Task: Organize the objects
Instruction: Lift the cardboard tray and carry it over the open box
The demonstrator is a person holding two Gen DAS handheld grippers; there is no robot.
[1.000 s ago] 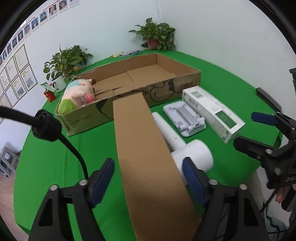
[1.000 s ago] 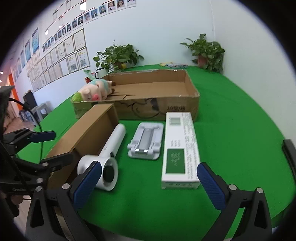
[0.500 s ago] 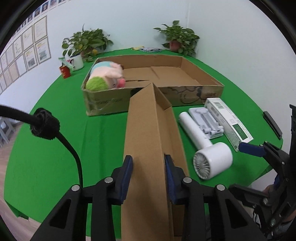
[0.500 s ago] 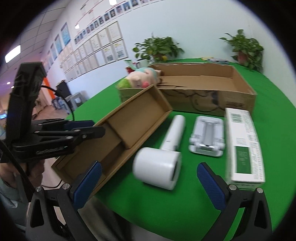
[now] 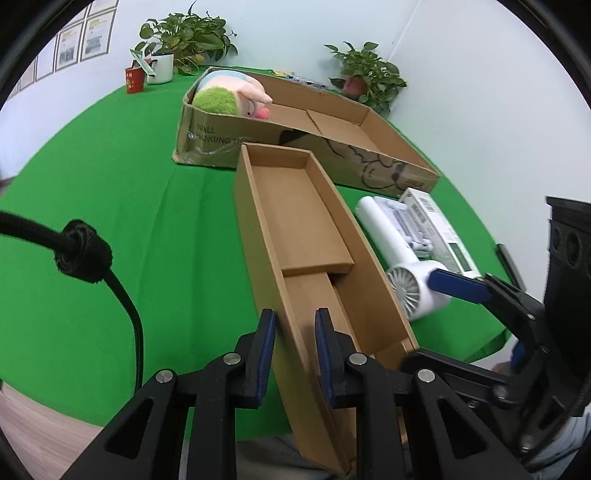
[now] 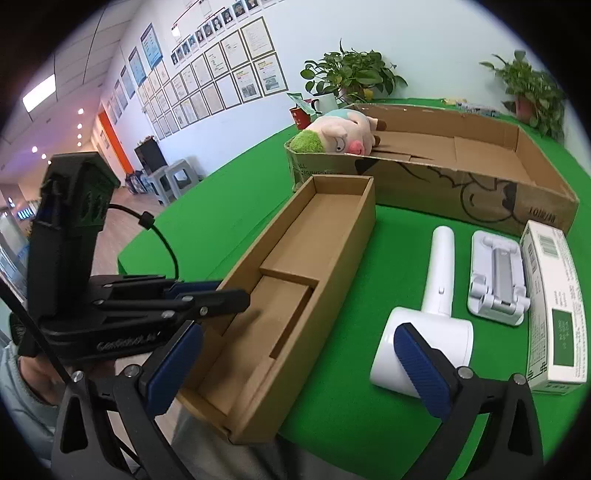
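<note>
A long narrow cardboard box (image 5: 295, 206) lies open side up on the green table, its near end past the table edge. My left gripper (image 5: 293, 332) straddles that box's left wall near the end. Its jaws are closing, and a thin gap still shows on the inner side. In the right wrist view the left gripper (image 6: 221, 291) sits at the same wall. My right gripper (image 6: 295, 369) hangs open and empty over the box's near end and a white handheld fan (image 6: 432, 295). A white phone stand (image 6: 495, 277) and a white and green carton (image 6: 554, 306) lie right of the fan.
A large shallow cardboard tray (image 6: 480, 199) stands behind, with a plush pig (image 6: 340, 136) in its left end. Potted plants (image 5: 184, 33), a red cup (image 5: 133, 79) and a white mug (image 5: 160, 68) line the far edge. A black cable (image 5: 110, 280) hangs left of my left gripper.
The left jaws went from wide apart to nearly closed around the narrow box's wall. That view rolled from the box's underside to its open inside. The right gripper swung left towards the box.
</note>
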